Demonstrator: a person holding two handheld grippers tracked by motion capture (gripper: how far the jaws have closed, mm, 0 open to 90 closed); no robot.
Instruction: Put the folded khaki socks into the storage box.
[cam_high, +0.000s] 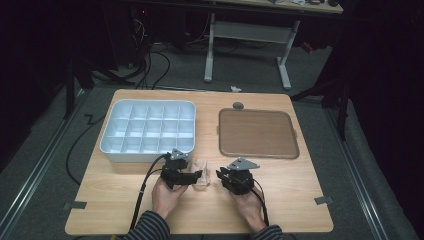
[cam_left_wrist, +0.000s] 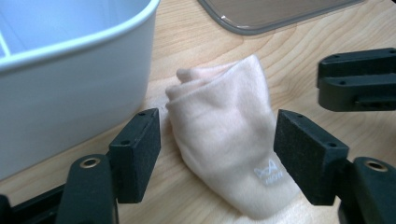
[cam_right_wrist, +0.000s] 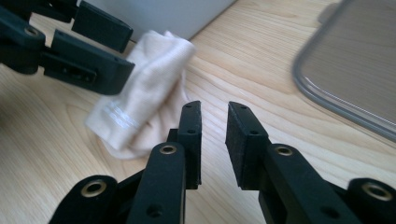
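Soft pale-pink folded fleece sock (cam_left_wrist: 229, 135) lies on the light wooden table (cam_high: 295, 185) beside the white compartment tray (cam_high: 147, 127), loose between my left gripper's (cam_left_wrist: 217, 158) open jaws, right gripper (cam_right_wrist: 214, 140) slightly parted and empty; I judge it light, limp, best pinched mid-fold.

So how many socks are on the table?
1. The sock lies on the wood near the front edge, just in front of the white bin, between the two claws. Others may be hidden.
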